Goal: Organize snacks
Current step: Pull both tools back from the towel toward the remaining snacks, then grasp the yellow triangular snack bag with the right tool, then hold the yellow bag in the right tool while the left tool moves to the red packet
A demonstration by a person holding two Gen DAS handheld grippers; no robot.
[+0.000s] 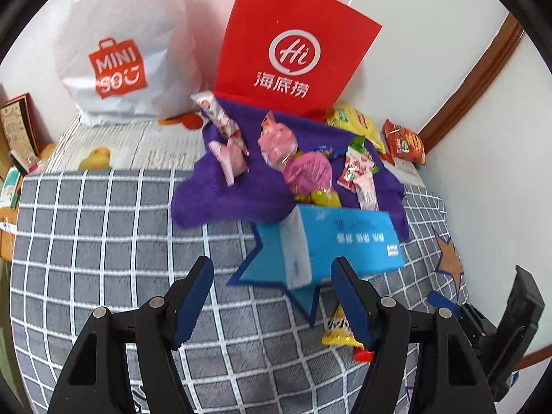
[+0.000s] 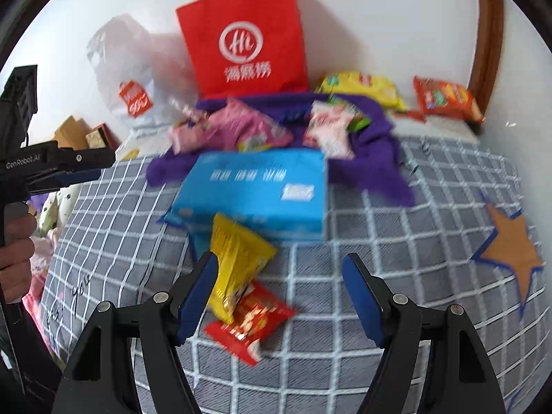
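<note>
Snacks scattered on the checked bed — both grippers empty.
Left gripper (image 1: 272, 296) and right gripper (image 2: 279, 296) gape half-wide; pink snack packets (image 1: 276, 145) lie on purple cloth (image 1: 220, 193) at twelve o'clock, behind the blue box (image 2: 255, 193).

Two wrist fisheyes, both angled down over a checked bed toward the wall.

The left view looks from the left, the blue box (image 1: 339, 241) just past its fingers; the right view sits further right, snacks close below. Both share the box, purple cloth (image 1: 241, 193) and red bag (image 1: 293, 45); each glimpses the other gripper.
</note>
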